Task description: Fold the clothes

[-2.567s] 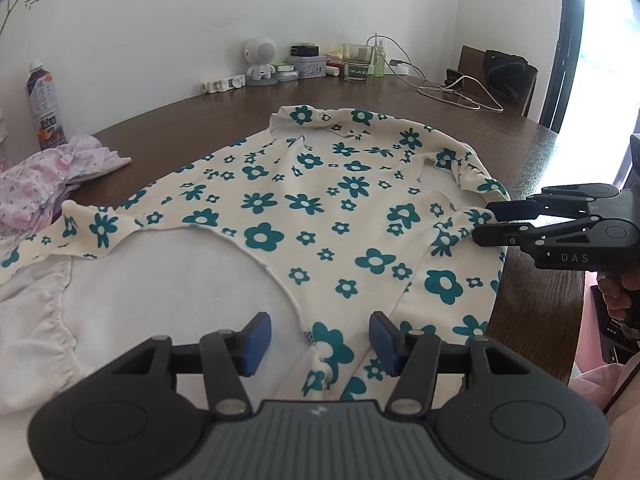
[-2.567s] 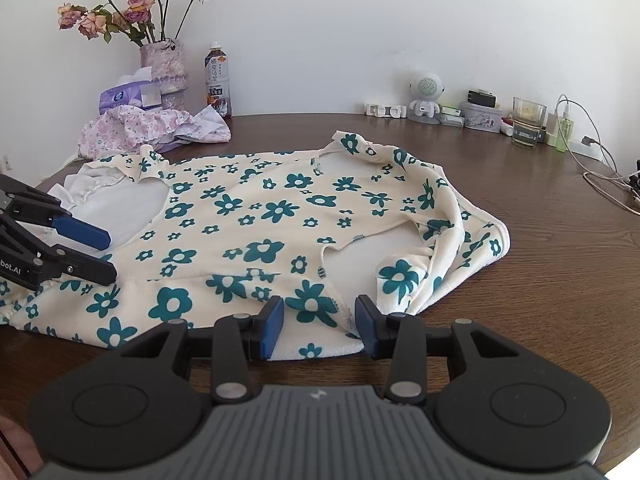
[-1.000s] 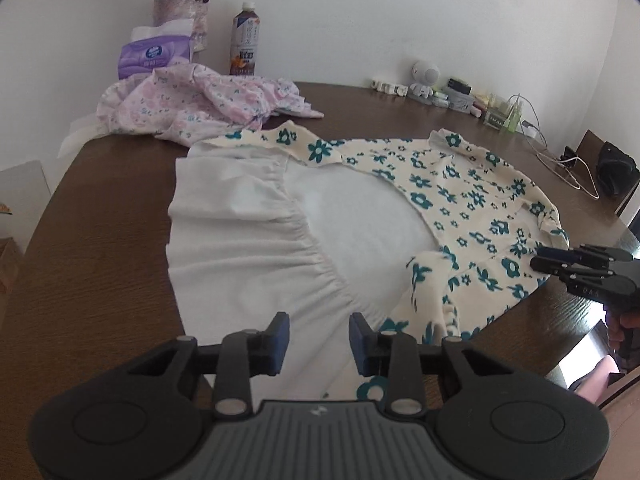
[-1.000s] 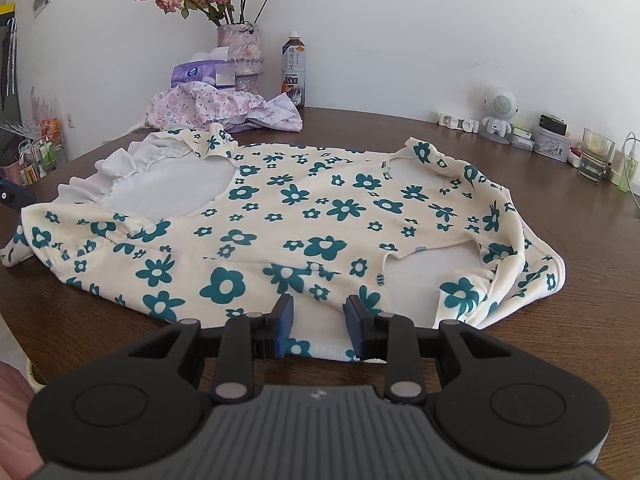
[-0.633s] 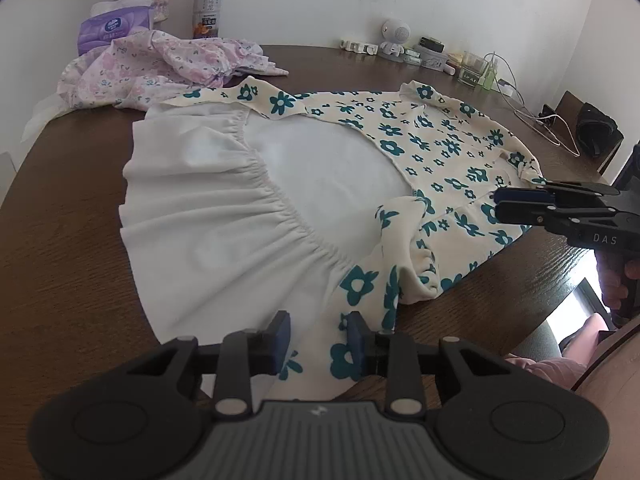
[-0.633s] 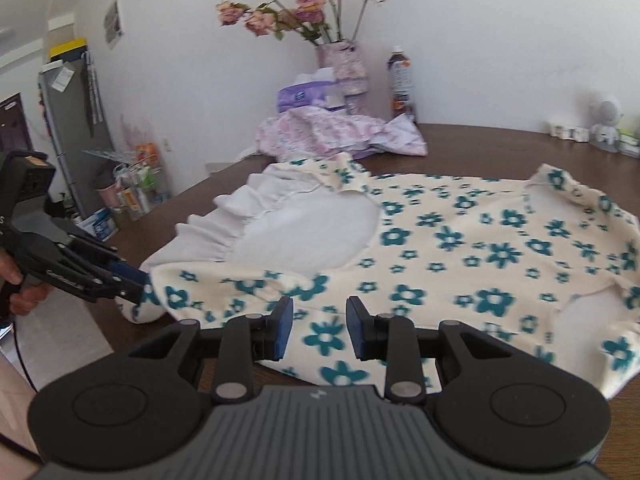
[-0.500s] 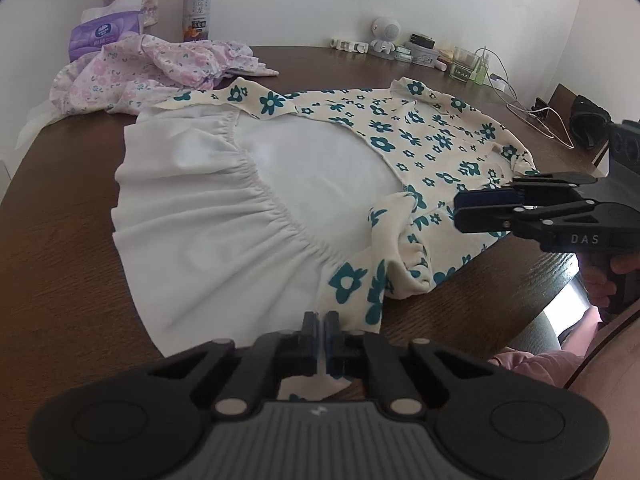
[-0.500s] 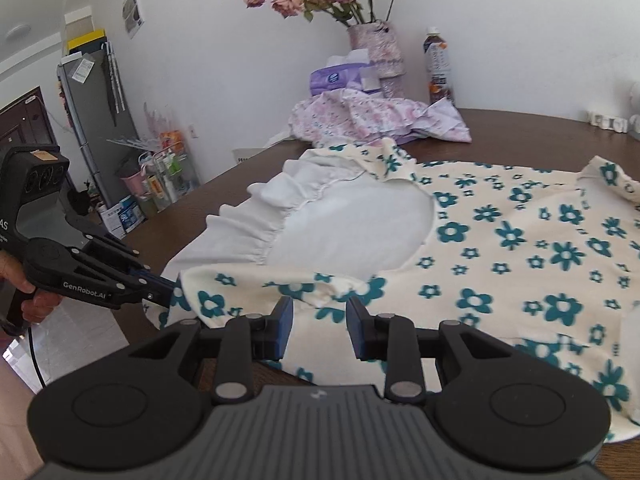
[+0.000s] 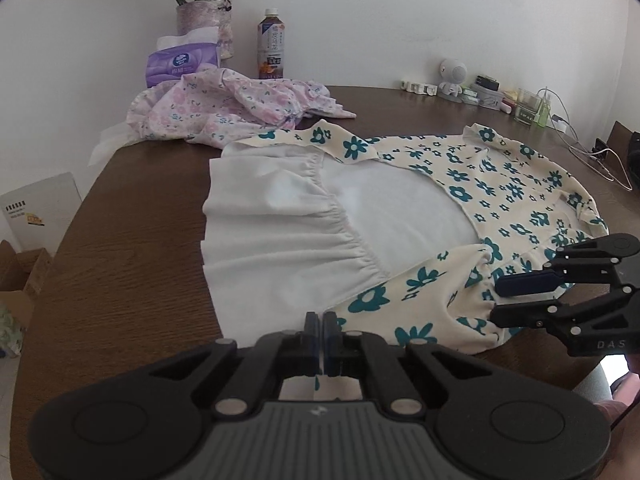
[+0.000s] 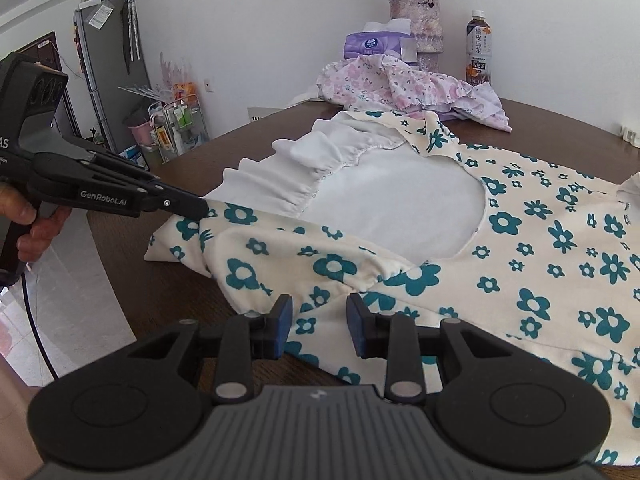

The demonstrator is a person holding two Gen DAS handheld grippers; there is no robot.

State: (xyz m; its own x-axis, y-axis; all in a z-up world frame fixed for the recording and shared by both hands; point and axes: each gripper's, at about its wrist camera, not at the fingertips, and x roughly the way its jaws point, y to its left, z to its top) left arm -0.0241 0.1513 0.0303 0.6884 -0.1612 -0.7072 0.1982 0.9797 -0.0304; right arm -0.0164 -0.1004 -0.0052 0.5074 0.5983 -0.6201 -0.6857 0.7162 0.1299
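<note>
Wood table (image 9: 120,280) w/ floral dress (image 10: 560,240): left tongs (image 9: 322,330) pinch hem, right tongs (image 10: 318,322) wide.

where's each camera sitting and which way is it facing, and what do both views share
Left wrist view: sits on the left gripper at the table's near edge, facing the far wall across the flowered dress; its shut fingers pinch the sleeve, and the right gripper shows at right.
Right wrist view: sits on the open right gripper, facing left along the dress toward the fridge; the left gripper and a hand show.
Shared: dress, pink clothes, vase, bottle.
</note>
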